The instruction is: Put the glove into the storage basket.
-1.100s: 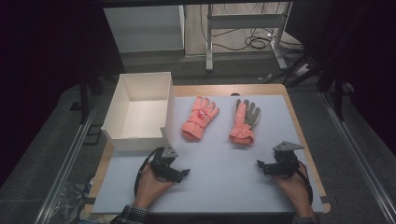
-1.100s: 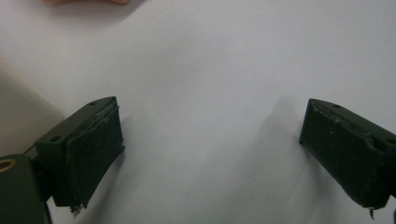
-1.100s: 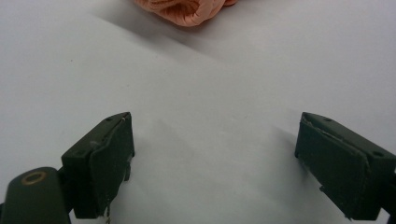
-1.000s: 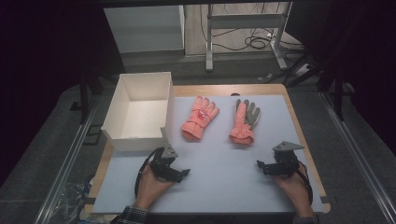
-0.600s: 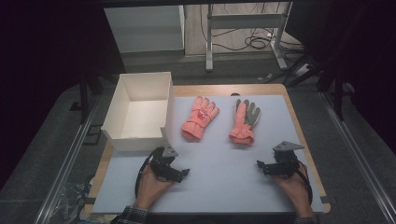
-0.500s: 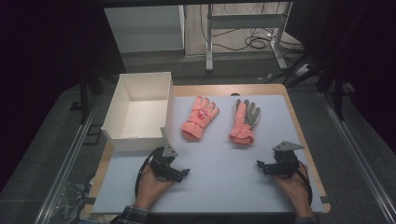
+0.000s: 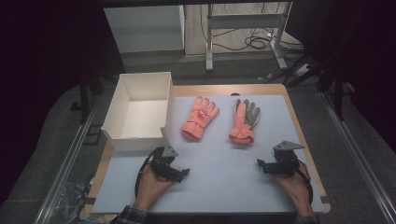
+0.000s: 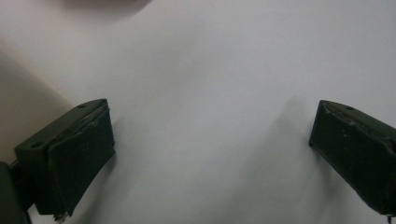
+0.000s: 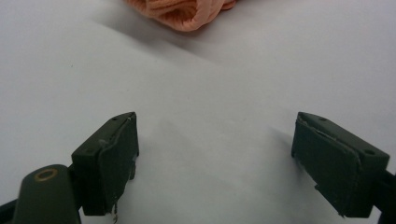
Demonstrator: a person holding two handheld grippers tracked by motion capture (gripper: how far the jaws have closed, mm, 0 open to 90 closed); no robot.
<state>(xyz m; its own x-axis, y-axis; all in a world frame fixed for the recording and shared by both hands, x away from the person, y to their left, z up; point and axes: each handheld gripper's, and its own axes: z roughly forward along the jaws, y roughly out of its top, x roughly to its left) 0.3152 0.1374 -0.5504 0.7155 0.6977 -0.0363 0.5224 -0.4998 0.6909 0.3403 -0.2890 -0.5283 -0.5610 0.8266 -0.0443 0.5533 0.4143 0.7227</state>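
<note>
Two pink gloves lie flat on the pale mat in the high view: one (image 7: pixel 200 118) back-up near the middle, the other (image 7: pixel 245 121) palm-up with a grey palm to its right. My left gripper (image 7: pixel 183 173) rests low on the mat at the front left, jaws wide apart with nothing between them (image 8: pixel 210 149). At the front right my right gripper (image 7: pixel 259 164) is open too, empty (image 9: pixel 215 158). A glove's pink cuff (image 9: pixel 182 11) shows at the top of the right gripper view, well beyond the jaws.
An open white box (image 7: pixel 122 137) stands at the mat's left edge, just beyond my left gripper; its wall (image 8: pixel 23 112) shows at the left of the left gripper view. The wooden table edge (image 7: pixel 308 140) frames the mat. Metal rails run along both sides.
</note>
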